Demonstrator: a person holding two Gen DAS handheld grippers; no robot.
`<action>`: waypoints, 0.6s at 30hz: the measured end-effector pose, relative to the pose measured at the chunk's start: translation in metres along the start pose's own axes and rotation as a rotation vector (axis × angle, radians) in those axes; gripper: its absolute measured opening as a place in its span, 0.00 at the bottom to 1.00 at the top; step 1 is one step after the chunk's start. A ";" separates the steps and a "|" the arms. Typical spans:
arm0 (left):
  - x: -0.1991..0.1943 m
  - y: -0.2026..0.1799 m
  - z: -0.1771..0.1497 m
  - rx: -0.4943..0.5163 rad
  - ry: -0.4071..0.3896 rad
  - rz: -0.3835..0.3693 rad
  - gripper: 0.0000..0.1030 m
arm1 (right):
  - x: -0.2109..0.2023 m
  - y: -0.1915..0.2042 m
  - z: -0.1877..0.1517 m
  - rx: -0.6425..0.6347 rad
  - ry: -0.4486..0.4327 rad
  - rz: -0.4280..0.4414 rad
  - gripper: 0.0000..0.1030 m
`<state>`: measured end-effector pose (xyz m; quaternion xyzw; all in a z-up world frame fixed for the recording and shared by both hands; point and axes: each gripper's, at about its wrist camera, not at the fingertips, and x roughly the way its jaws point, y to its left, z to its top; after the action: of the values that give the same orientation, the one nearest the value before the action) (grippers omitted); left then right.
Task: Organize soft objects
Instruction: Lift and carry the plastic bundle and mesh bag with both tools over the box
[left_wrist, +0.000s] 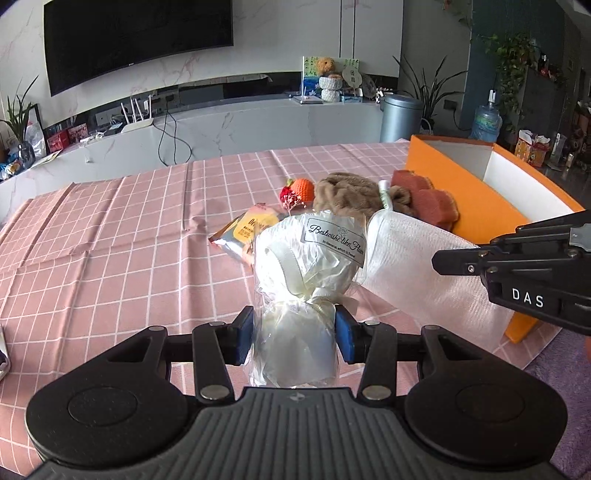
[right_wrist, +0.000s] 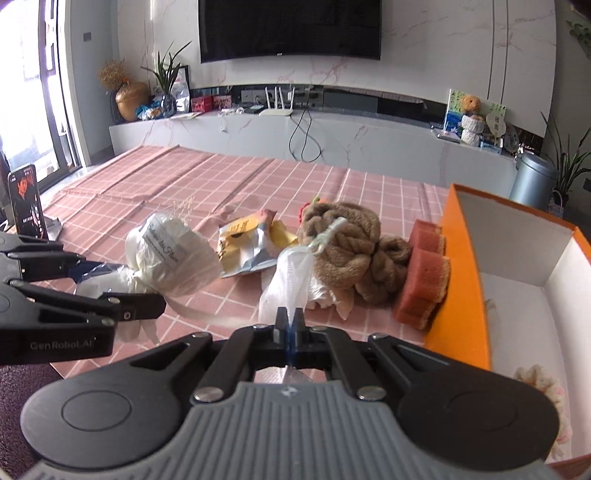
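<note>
My left gripper is shut on the clear-wrapped neck of a white bouquet that bears a printed label; both blue pads press into the wrap and the bundle is off the table. In the right wrist view the same bouquet sits in the left gripper at the left edge. My right gripper is shut on a white cloth, which hangs across to the brown pile. The left wrist view has the cloth draped under the right gripper. An orange box stands open at the right.
On the pink checked tablecloth lie a brown plush towel, a red sponge against the box wall, a yellow snack packet and an orange knitted piece. A cream knitted item lies in the box. A phone stands far left.
</note>
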<state>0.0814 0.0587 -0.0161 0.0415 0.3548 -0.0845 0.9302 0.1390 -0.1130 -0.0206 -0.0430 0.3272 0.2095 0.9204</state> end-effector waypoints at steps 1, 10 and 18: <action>-0.004 -0.003 0.001 0.005 -0.008 -0.001 0.50 | -0.005 -0.002 0.000 0.002 -0.012 -0.004 0.00; -0.027 -0.028 0.014 0.043 -0.083 -0.017 0.49 | -0.046 -0.020 -0.001 0.041 -0.103 -0.043 0.00; -0.032 -0.063 0.038 0.103 -0.140 -0.066 0.50 | -0.079 -0.044 0.003 0.048 -0.187 -0.090 0.00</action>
<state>0.0705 -0.0046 0.0327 0.0715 0.2851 -0.1359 0.9461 0.1036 -0.1803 0.0285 -0.0158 0.2428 0.1629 0.9562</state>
